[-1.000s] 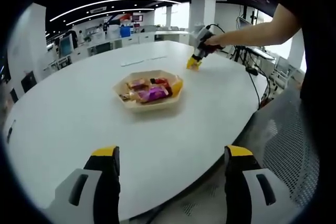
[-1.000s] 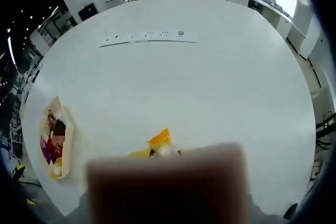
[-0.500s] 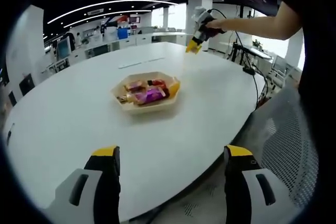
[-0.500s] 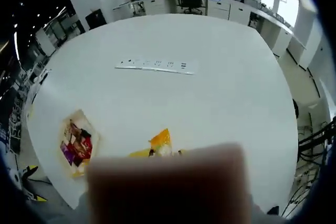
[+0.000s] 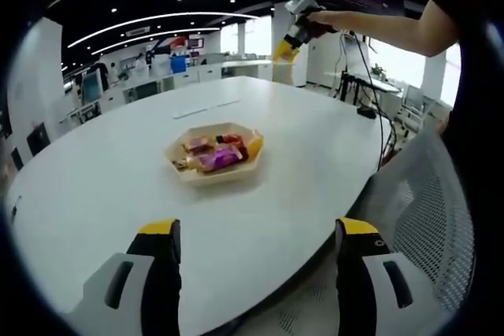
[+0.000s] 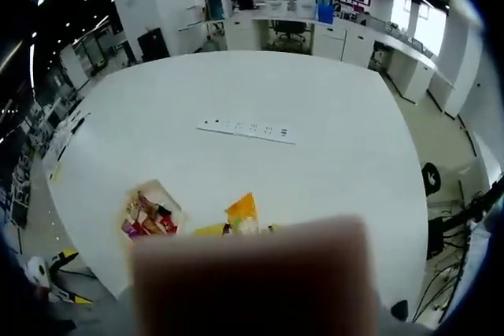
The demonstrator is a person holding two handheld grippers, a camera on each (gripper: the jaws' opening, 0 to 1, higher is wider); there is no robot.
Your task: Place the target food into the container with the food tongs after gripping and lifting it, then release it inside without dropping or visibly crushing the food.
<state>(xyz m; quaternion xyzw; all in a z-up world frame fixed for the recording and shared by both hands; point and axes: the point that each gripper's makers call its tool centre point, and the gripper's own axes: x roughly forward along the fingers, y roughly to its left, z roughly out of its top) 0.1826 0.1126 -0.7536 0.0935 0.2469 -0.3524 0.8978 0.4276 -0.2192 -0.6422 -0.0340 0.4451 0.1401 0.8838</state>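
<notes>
High over the tray [image 5: 214, 153], the right gripper [image 5: 286, 46] seems closed on something small (hard to tell); left gripper [image 5: 253, 273] gapes empty; a drop would miss.

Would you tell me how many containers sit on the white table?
1: a beige tray near the white table's middle, holding wrapped snacks. In the right gripper view it appears lower left.

One white table [image 5: 94, 186], one tray [image 5: 214, 172] holding maybe four or five snack packs [image 5: 213, 153], and two grippers.
</notes>
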